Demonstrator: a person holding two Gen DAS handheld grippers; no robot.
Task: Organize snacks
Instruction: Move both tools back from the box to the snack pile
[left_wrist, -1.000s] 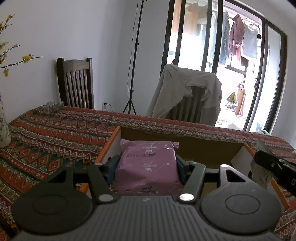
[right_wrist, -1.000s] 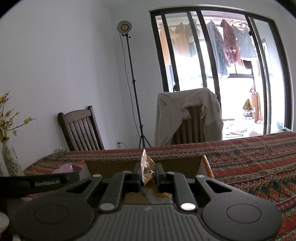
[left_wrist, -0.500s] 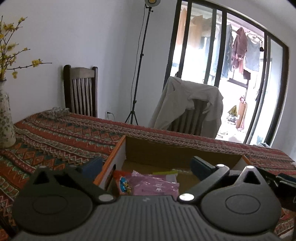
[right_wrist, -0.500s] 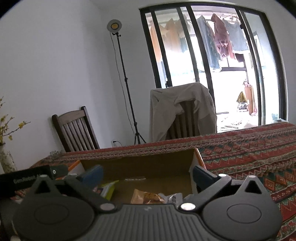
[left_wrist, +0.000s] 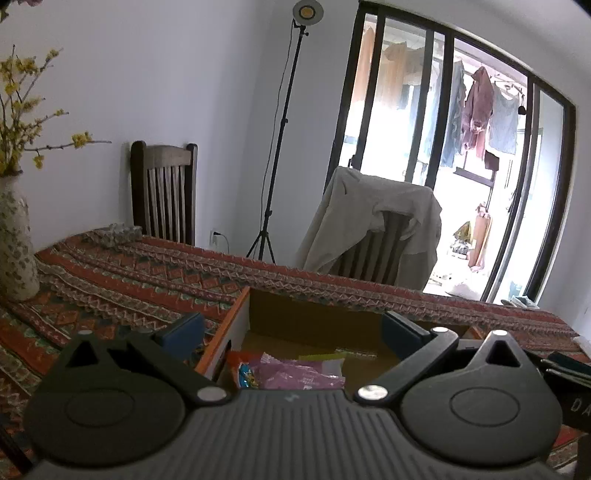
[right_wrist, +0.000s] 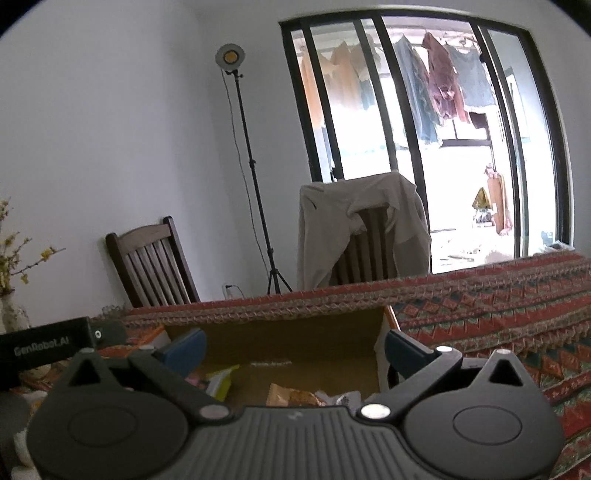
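Tongs, left (left_wrist: 291, 330) and right (right_wrist: 295, 347), both gape wide, holding nothing, above the cardboard box (left_wrist: 314, 317) where a pink packet (left_wrist: 299, 374) and brown packet (right_wrist: 290, 397) lie.

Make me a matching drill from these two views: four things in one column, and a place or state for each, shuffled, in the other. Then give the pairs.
Things
1. pink packet
2. jacket
3. vase
4. left tool

Places or states
A. draped over a chair back
B. open, nothing between its fingers
C. lying in the box
D. standing on the tablecloth, holding yellow-flowered branches

Pairs: 1-C, 2-A, 3-D, 4-B
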